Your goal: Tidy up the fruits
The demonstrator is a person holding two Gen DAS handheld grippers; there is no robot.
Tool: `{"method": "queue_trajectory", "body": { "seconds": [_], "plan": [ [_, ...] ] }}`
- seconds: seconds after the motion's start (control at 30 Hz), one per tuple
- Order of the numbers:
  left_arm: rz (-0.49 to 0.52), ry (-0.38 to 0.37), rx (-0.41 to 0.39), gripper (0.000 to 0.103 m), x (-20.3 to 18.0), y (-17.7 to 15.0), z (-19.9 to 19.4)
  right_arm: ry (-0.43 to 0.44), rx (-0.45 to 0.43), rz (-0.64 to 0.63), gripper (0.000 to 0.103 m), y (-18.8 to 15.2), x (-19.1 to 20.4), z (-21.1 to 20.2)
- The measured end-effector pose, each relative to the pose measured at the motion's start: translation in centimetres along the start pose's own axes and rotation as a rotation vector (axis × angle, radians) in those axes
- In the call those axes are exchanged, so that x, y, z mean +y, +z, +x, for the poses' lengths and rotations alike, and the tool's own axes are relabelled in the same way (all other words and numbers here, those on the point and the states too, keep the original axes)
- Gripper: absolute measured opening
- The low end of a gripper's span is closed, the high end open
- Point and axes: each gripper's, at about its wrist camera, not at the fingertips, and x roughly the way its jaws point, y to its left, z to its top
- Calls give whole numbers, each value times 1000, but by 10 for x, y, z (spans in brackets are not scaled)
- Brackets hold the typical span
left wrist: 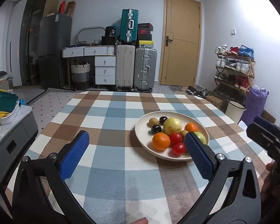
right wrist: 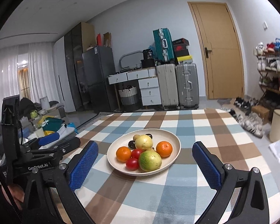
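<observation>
Hovering over a checked table, the right gripper frames a plate of fruit dead ahead, jaws spread wide and empty. The left gripper, equally wide and empty, sees the plate off to its right, behind its right finger. The right hand looks better placed; the green fruit lies nearest it.

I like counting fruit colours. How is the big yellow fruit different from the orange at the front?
The big yellow fruit is pale yellow, larger and a bit lumpy; the front orange is bright orange, smaller and round. The yellow one sits mid-plate, the orange nearer the rim. Both lie on the cream plate.
</observation>
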Motion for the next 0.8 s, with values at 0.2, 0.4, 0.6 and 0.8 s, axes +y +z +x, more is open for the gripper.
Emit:
{"method": "queue_trajectory", "body": {
  "seconds": [0.2, 0.4, 0.6, 0.8],
  "plan": [
    [20, 7, -38, 102, 0, -11, 1, -56, -31, -33, 102, -7, 1, -1],
    [29, -7, -69, 102, -1, -12, 0, -110, -43, -66, 102, -14, 3, -1],
    [55, -19, -34, 102, -8, -12, 7, -137, 26, -71, 103, -15, 2, 11],
    [97, -17, -77, 102, -17, -14, -2, -132, 13, -82, 103, -15, 4, 8]
  ]
}}
